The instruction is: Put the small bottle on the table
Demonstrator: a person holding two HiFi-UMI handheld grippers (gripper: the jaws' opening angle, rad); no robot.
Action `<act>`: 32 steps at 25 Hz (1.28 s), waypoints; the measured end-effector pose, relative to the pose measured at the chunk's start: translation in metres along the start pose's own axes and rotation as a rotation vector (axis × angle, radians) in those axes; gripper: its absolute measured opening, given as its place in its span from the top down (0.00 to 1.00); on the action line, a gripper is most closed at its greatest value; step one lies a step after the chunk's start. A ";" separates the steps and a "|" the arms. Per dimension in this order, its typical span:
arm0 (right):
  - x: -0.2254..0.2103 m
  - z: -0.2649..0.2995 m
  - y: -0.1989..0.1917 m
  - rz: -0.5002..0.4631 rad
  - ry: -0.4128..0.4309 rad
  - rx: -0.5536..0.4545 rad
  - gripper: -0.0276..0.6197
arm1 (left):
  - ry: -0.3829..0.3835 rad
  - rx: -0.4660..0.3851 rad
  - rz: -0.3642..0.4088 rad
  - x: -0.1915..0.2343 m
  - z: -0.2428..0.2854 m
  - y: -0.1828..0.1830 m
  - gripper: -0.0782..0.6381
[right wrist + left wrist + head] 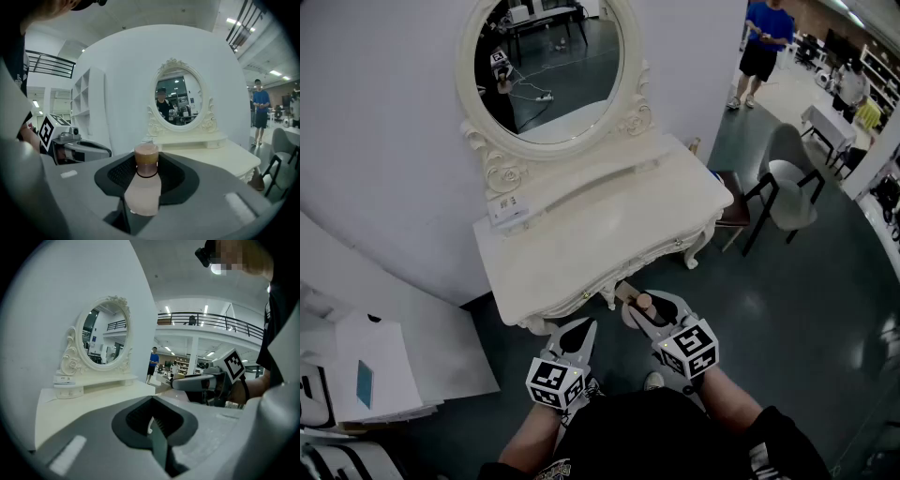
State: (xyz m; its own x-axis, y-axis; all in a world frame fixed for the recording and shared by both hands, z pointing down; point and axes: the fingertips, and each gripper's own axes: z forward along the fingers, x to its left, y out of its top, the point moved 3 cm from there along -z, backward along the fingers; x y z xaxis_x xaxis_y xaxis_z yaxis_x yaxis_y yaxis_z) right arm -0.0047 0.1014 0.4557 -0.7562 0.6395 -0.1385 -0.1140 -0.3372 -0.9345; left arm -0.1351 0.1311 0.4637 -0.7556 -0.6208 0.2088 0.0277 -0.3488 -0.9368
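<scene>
Fingers [213,190] of the right gripper [639,306] are clamped on the bottle [145,183], one to each side of its pale body. Its long axis runs along the fingers, with the brownish cap leading out past their tips. In the head view the bottle [644,303] sits at lower centre, right at the front edge of the white surface [581,244] and not yet over it. The bare top fills the middle of the frame just above the cap, running up to the mirror [548,61].

The left gripper [575,336] hangs just to the lower left, its fingers closed together on nothing. The right hand is thus the nearer one and the only loaded one. The surface [215,154] lies straight ahead of the cap, so the coming move looks like a short push forward. Since the bottle points cap-first, it would likely need tipping to stand on its base.
</scene>
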 end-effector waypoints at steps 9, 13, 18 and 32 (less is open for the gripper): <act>0.001 -0.005 0.001 0.013 0.003 -0.020 0.70 | 0.004 0.002 0.006 -0.005 -0.004 0.000 0.89; 0.000 -0.007 -0.001 0.014 0.005 -0.018 0.70 | 0.016 0.005 0.004 -0.006 -0.008 -0.003 0.89; 0.000 -0.009 -0.005 0.007 0.015 -0.006 0.70 | 0.028 0.005 -0.002 -0.009 -0.010 -0.006 0.89; -0.020 -0.023 -0.008 -0.002 0.031 0.009 0.70 | 0.041 -0.013 -0.025 -0.029 0.008 -0.009 0.89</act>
State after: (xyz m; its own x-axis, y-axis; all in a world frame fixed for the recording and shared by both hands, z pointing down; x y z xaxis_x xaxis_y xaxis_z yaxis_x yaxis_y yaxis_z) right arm 0.0260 0.1071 0.4584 -0.7356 0.6613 -0.1472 -0.1212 -0.3422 -0.9318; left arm -0.1082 0.1460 0.4684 -0.7819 -0.5830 0.2208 0.0003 -0.3545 -0.9351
